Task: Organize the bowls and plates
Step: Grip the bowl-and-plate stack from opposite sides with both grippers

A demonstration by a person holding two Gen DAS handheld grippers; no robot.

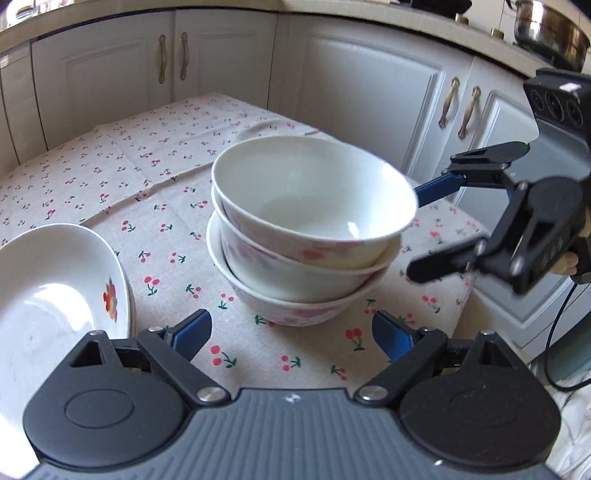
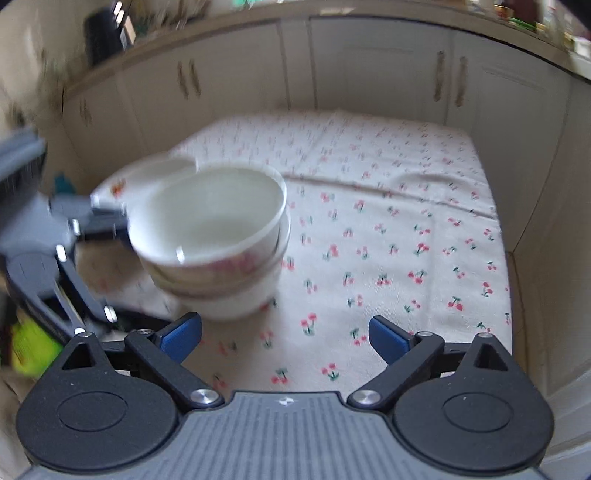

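Note:
A stack of three white bowls with pink flowers (image 1: 306, 236) stands on the cherry-print tablecloth (image 1: 147, 173); the top bowl sits tilted. A white plate with a flower print (image 1: 55, 291) lies at the left. My left gripper (image 1: 291, 334) is open and empty, just in front of the stack. My right gripper (image 1: 421, 236) is open and empty beside the stack's right side, apart from it. In the blurred right wrist view, the bowl stack (image 2: 214, 240) is ahead left of my open right gripper (image 2: 286, 338), with the plate (image 2: 144, 177) behind it and the left gripper (image 2: 99, 218) at the left.
White cabinet doors (image 1: 229, 62) with brass handles surround the table. A metal pot (image 1: 550, 33) sits on the counter at the upper right. The tablecloth (image 2: 406, 229) stretches bare to the right of the stack. A cable (image 1: 557, 332) hangs below the right gripper.

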